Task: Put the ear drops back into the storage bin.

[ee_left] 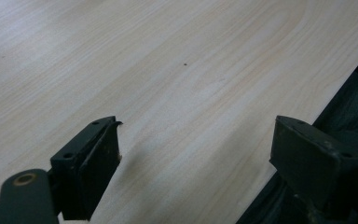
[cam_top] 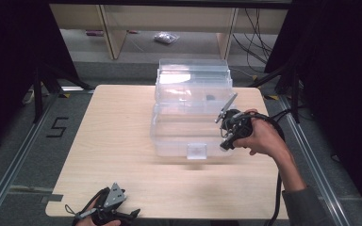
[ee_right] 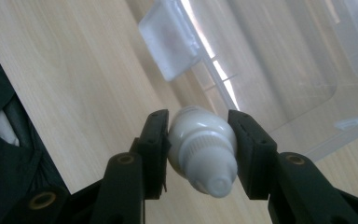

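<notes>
In the right gripper view a small white bottle (ee_right: 200, 149) with a ribbed cap sits between the two black jaws, cap end toward the camera. My right gripper (ee_right: 198, 122) is shut on it, above the wooden table beside the front wall of a clear plastic box (ee_right: 279, 70). From above, a hand holds that right gripper (cam_top: 226, 141) at the front right corner of the clear box (cam_top: 169, 141), whose lid stands open at the back. My left gripper (cam_top: 131, 214) rests at the table's front left edge. Its jaws stand wide apart over bare wood, so the left gripper (ee_left: 196, 123) is open.
A clear latch tab (cam_top: 196, 150) sticks out from the box's front wall. The light wooden table (cam_top: 118, 141) ends just right of the left gripper's jaws (ee_left: 335, 107). Black curtains flank both sides. Cables trail from each gripper.
</notes>
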